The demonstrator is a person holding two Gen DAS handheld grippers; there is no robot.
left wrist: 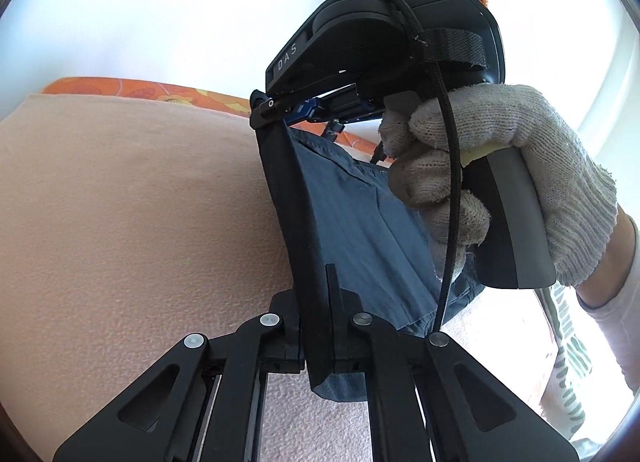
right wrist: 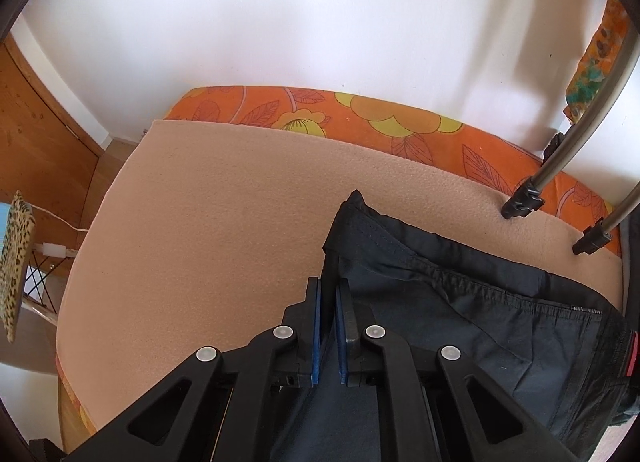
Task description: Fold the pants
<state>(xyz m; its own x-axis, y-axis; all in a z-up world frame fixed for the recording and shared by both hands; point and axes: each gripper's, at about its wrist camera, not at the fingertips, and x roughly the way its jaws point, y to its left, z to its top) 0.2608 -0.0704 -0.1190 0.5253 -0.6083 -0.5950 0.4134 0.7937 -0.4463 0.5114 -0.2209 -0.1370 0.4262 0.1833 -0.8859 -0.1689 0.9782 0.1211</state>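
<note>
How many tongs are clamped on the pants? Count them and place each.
2. The left tongs pinch the lower edge of the pants; the right tongs pinch a fold beside the waistband.

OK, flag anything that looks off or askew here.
Nothing looks damaged or spilled. The pants lie rumpled and creased on the blanket, as expected mid-fold. Both the left gripper and right gripper pinch the fabric.

White wall [right wrist: 304, 13] brightly lit. Bed: peach blanket [right wrist: 208, 213] over orange floral sheet [right wrist: 400, 121]. Wooden door [right wrist: 36, 133] left; tripod legs [right wrist: 560, 149] standing on blanket at right.
</note>
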